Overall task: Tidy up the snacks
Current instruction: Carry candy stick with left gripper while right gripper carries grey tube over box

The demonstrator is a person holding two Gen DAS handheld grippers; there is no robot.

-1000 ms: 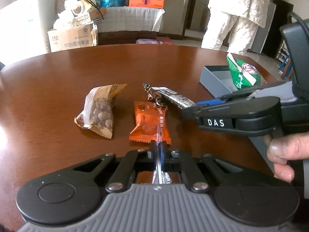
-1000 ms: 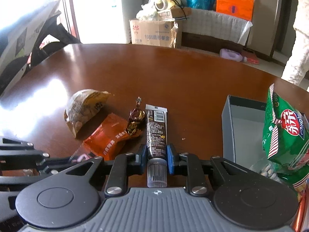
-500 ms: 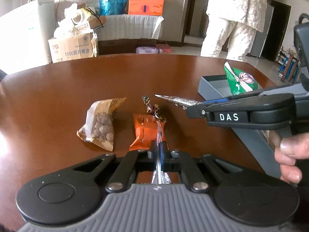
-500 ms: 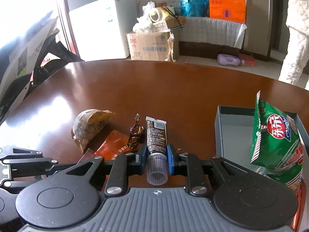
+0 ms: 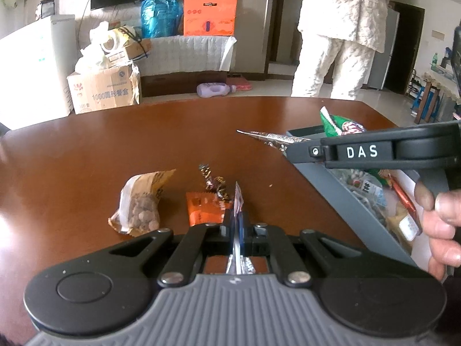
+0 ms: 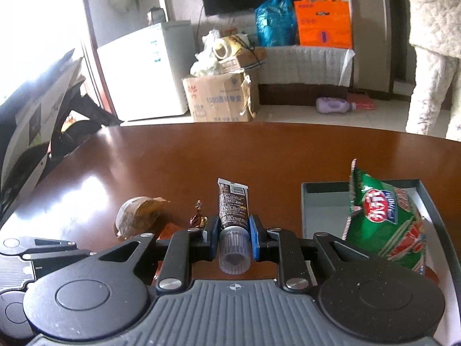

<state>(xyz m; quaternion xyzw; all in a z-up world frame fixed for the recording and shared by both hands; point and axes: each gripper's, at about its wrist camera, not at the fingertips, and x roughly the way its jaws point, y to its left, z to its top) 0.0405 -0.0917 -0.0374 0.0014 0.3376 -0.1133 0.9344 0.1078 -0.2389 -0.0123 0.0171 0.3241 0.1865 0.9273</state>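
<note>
**Both tongs loaded above the table, grey tray to the right**

While both cameras are looking across the brown table (image 6: 259,150), we are holding one snack in each tool. Our right gripper (image 6: 233,230) is clamping its blue pads on the neck of a dark tube (image 6: 232,204), clear cap toward the camera and crimped end pointing away; in the left wrist view the tube's crimped end is hanging in the air, clear of the wood. Our left gripper (image 5: 239,225) is pinching its jaws fully together on the thin edge of a flat foil packet (image 5: 237,216), which is standing edge-on between the pads.

Loose items are lying on the table ahead of the left gripper: a tan bag of round brown pieces (image 5: 139,204), an orange packet (image 5: 204,207) just beside it, and a twisted foil candy (image 5: 211,180) touching the orange packet's far end.

A grey tray (image 6: 319,204) is sitting to the right. A green bag (image 6: 383,219) is standing upright inside it; more wrappers are lying in the near end, too blurred for us to identify. A hand (image 5: 440,222) is gripping the right tool's handle. A person in white quilted clothing (image 5: 343,28) is standing beyond the table.
</note>
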